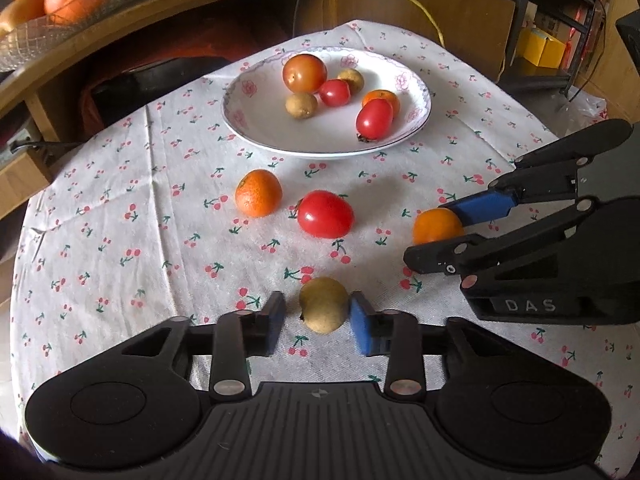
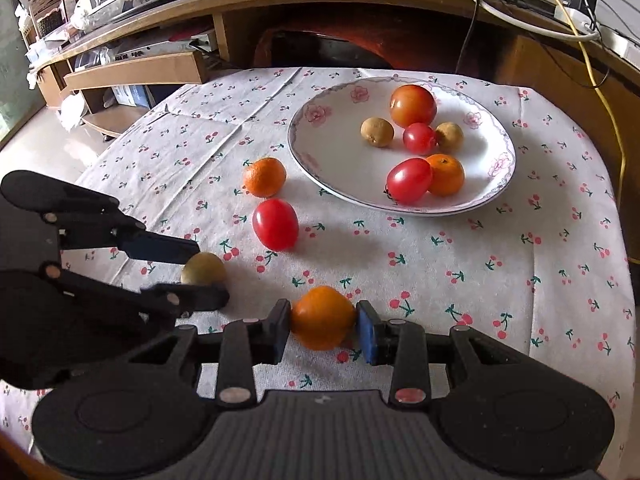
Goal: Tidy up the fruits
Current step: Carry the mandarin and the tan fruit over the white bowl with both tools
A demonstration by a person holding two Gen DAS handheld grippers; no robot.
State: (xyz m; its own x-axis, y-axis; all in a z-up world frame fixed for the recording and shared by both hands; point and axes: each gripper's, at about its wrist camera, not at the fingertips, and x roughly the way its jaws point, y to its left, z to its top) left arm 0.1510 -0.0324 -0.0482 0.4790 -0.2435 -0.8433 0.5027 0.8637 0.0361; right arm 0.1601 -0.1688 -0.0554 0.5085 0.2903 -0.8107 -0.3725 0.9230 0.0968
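A white flowered plate at the back of the cherry-print cloth holds several tomatoes, small brown fruits and a mandarin. On the cloth lie a mandarin and a red tomato. My left gripper stands open around a small brown fruit; its right pad touches the fruit and a gap shows at its left pad. My right gripper is shut on a small orange, both pads pressed against it low over the cloth.
A glass bowl of oranges sits on the curved wooden shelf behind the table. Cables hang at the back right. A cardboard box lies beyond the table's left edge. Bare cloth stretches left of the loose fruits.
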